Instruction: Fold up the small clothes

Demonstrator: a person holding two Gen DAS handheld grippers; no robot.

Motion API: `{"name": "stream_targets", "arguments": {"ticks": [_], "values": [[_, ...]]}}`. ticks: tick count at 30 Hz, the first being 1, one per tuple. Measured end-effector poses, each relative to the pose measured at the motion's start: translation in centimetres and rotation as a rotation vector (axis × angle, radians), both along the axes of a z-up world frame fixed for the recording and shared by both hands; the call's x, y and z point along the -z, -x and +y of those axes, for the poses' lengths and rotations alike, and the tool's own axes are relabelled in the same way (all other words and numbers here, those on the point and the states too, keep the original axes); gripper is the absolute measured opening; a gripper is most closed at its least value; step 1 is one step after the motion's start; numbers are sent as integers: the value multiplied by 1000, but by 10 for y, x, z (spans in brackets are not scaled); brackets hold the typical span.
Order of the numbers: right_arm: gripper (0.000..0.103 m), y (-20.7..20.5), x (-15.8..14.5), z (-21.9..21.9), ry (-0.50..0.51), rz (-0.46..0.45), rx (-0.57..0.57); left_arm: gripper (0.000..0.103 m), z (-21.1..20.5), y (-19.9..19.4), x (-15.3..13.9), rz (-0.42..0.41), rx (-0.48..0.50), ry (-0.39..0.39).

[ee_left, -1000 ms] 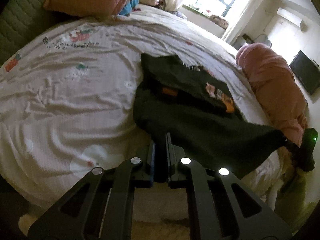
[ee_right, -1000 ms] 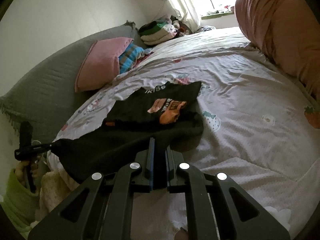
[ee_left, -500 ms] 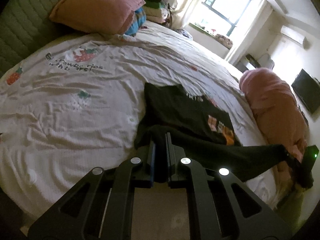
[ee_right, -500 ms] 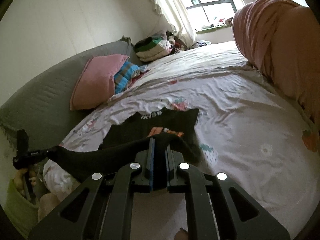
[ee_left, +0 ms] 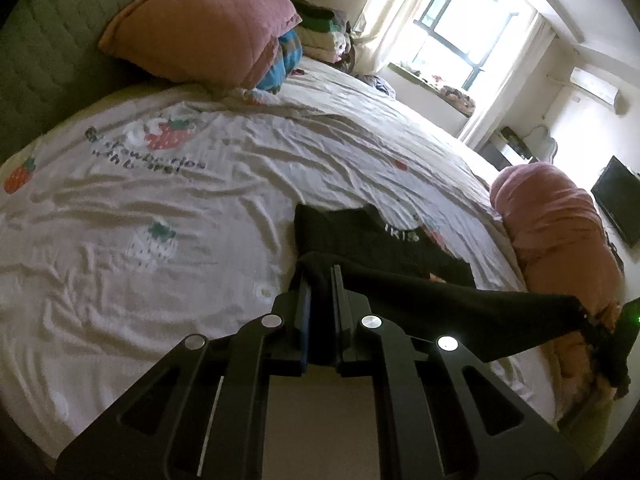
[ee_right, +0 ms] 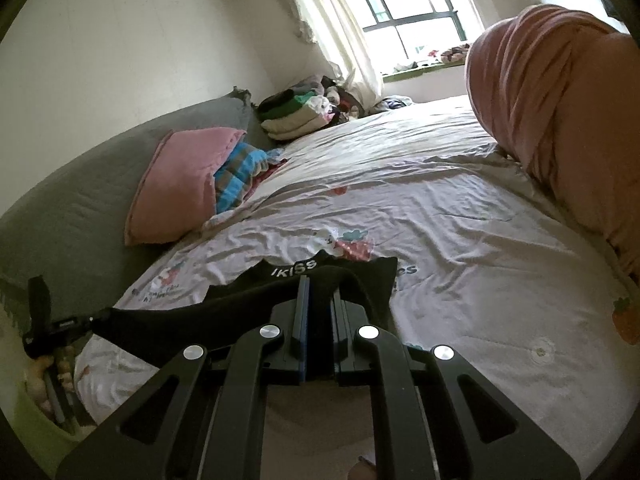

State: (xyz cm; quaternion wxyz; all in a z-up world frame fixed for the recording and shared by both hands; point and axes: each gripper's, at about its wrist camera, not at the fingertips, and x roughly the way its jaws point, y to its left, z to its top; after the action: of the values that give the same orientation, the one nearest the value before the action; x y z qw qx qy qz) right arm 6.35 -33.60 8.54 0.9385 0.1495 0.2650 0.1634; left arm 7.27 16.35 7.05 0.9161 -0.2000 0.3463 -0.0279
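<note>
A small black garment (ee_left: pixel 384 240) with white lettering lies on the strawberry-print bed sheet (ee_left: pixel 160 208). My left gripper (ee_left: pixel 320 272) is shut on one corner of its near hem. My right gripper (ee_right: pixel 318 284) is shut on the other corner. The hem (ee_left: pixel 460 304) is stretched taut between them and lifted over the rest of the garment (ee_right: pixel 304 270). Each gripper shows in the other's view, the right one (ee_left: pixel 600 328) at the far right, the left one (ee_right: pixel 80 322) at the far left.
A pink pillow (ee_left: pixel 208 24) and a striped blue cloth (ee_right: pixel 240 180) lie by the grey headboard (ee_right: pixel 80 200). A stack of folded clothes (ee_right: pixel 296 116) sits near the window. A rolled pink duvet (ee_right: pixel 560 100) lies along the right side.
Both grippers have carried the stretched hem forward over the garment toward its far end. The orange print is now covered by the folded part.
</note>
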Motion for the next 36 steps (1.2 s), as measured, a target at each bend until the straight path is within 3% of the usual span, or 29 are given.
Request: {"name": "stream_targets", "arguments": {"ticks": [20,36], "values": [[8,-51,20,2,37,45,92,3,-16,-68,-8,-58,-45,-64],[8,-98,43,16,93,91,95,3,-10,-112,33,15,-80,-139]]}}
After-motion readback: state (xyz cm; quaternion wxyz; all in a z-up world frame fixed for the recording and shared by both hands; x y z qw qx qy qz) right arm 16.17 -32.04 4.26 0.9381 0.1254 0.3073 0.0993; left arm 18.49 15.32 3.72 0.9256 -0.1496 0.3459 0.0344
